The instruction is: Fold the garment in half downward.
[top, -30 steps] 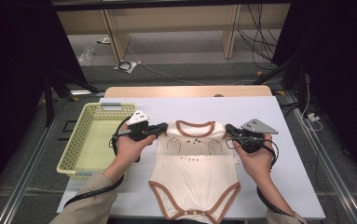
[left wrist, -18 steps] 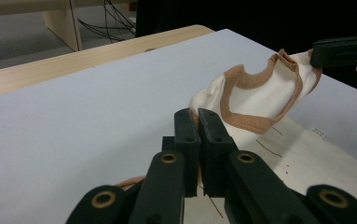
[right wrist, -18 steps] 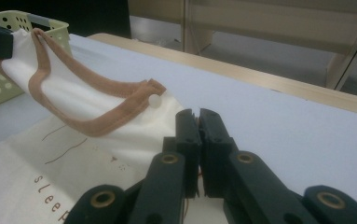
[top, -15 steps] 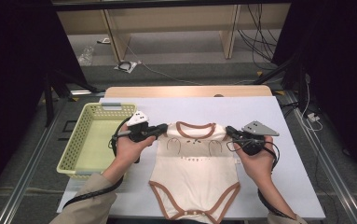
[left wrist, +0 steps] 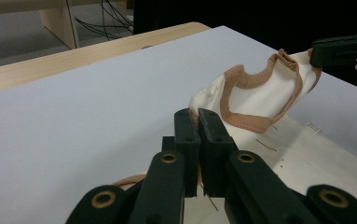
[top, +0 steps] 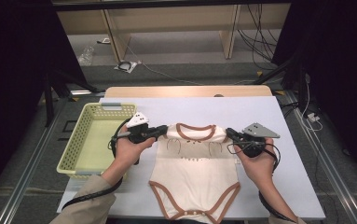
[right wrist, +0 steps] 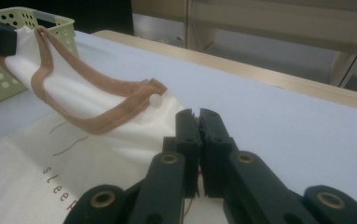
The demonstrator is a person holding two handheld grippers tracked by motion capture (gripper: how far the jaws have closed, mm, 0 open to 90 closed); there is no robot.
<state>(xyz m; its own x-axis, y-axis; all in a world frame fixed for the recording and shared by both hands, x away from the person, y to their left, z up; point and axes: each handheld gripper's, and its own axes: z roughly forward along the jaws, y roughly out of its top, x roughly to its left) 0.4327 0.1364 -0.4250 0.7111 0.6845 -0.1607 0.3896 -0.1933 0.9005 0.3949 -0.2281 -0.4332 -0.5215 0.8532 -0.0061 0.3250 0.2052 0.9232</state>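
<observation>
Nothing has moved over the last second: both hands are where they were, both grips unchanged, and the cream bodysuit (top: 195,172) lies in the same spot on the white table cover (top: 260,116). So this reads as a pause with the garment pinned at both shoulders, most likely just before a lift or a fold.

Left gripper (top: 163,131): jaws together, clamped on the bodysuit's shoulder fabric. In the left gripper view the cloth comes out right at the tips of the left gripper (left wrist: 197,116) and runs ahead and to the right; the brown neckline trim (left wrist: 260,93) stands up off the table just beyond.

Right gripper (top: 229,134): same state, pinched shut on the opposite shoulder. In the right gripper view the fabric leaves the jaw tips of the right gripper (right wrist: 196,116) to the left, with a small snap button (right wrist: 155,99) on the trim just ahead.

Neckline is stretched between the two grippers and slightly raised; the body and leg openings trail back toward the person, flat on the cover. Yellow basket (top: 80,149) sits outboard of the left gripper, apart from the garment.
</observation>
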